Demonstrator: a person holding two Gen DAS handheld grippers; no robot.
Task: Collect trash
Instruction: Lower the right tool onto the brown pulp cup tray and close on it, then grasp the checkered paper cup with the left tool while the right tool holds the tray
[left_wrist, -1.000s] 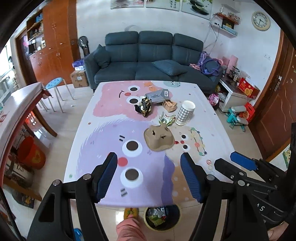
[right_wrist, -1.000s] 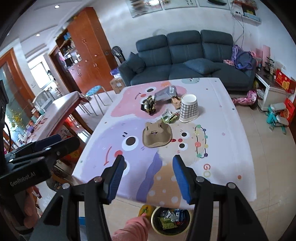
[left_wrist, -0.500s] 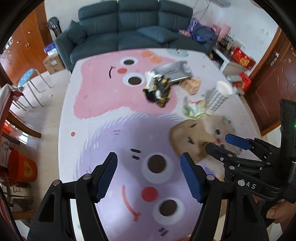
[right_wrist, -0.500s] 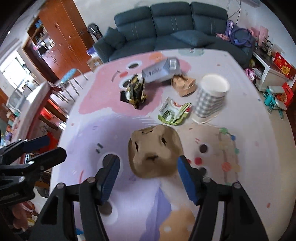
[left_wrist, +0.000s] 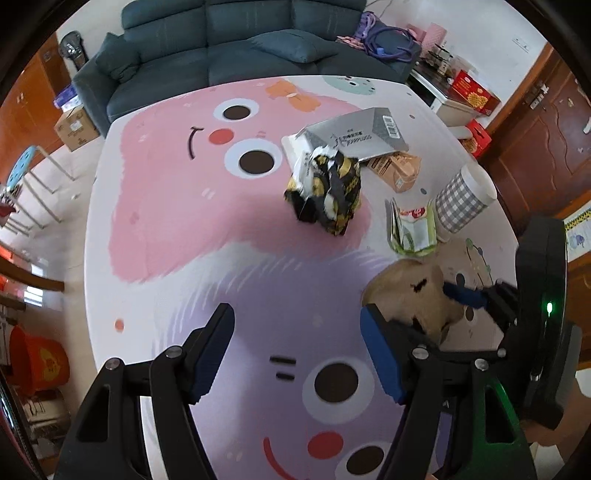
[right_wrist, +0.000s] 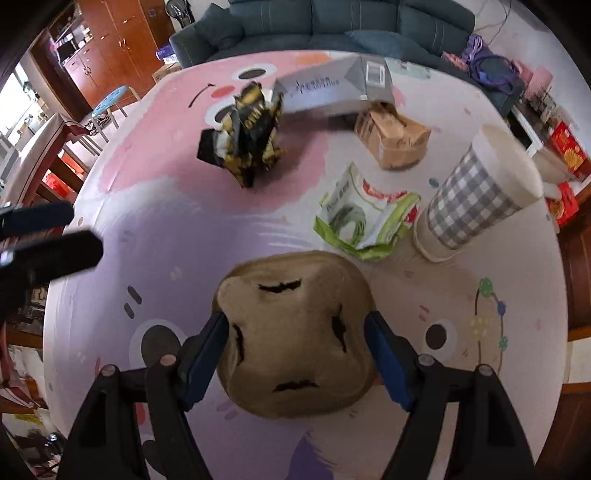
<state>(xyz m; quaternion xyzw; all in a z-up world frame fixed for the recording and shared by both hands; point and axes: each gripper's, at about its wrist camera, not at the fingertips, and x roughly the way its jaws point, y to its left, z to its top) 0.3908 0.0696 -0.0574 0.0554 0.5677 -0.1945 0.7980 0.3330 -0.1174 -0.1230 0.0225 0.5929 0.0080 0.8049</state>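
Trash lies on a table (left_wrist: 166, 206) under a cartoon cloth: a tan moulded pulp tray (right_wrist: 295, 295), a black-and-gold wrapper (right_wrist: 251, 140), a green-and-white bag (right_wrist: 364, 218), a checked paper cup (right_wrist: 476, 195), a brown packet (right_wrist: 393, 134) and a grey box (right_wrist: 332, 86). My right gripper (right_wrist: 295, 332) points steeply down. Its jaws are opening and straddle the tray, one pad at each side. My left gripper (left_wrist: 297, 332) hangs open over bare cloth, left of the tray (left_wrist: 406, 291), with nothing between its fingers. The wrapper (left_wrist: 327, 192) stands beyond it.
A dark blue sofa (left_wrist: 240, 37) runs behind the table's far edge. A blue stool (left_wrist: 22, 166) and an orange bucket (left_wrist: 37, 365) stand on the floor at the left. Red boxes (left_wrist: 474, 92) and a wooden door are at the right.
Both grippers have come down and forward over the table, tilting downward. The right jaws have widened and now bracket the tan tray. The bin at the table's near edge has left view.
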